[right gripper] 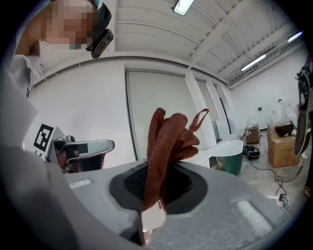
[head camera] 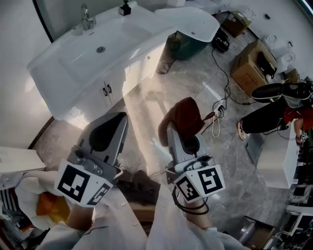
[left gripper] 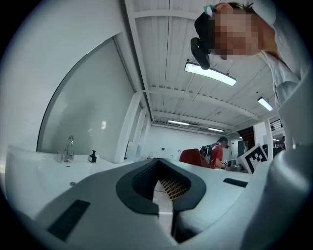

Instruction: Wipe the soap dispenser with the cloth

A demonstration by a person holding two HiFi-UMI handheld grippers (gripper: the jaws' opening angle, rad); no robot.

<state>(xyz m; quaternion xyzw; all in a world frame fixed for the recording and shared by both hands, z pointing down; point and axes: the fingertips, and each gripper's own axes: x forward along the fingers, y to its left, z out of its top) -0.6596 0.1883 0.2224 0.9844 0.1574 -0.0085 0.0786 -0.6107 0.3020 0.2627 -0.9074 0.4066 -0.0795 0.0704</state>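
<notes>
The black soap dispenser (head camera: 126, 7) stands at the back of the white sink counter (head camera: 58, 66), to the right of the chrome faucet (head camera: 86, 17). It also shows small and far off in the left gripper view, soap dispenser (left gripper: 92, 156) beside the faucet (left gripper: 68, 149). My right gripper (head camera: 172, 128) is shut on a brown-red knitted cloth (head camera: 185, 116), held above the floor, well short of the counter. The cloth (right gripper: 168, 141) sticks up from the jaws of the right gripper (right gripper: 156, 195). My left gripper (head camera: 119, 119) is shut with nothing in it, left gripper (left gripper: 164, 195).
A white basin-like fixture (head camera: 193, 22) and a green bin (head camera: 188, 46) sit right of the counter. Cardboard boxes (head camera: 252, 63) and cables (head camera: 220, 105) lie on the marble floor. A person's legs (head camera: 274, 112) reach in from the right.
</notes>
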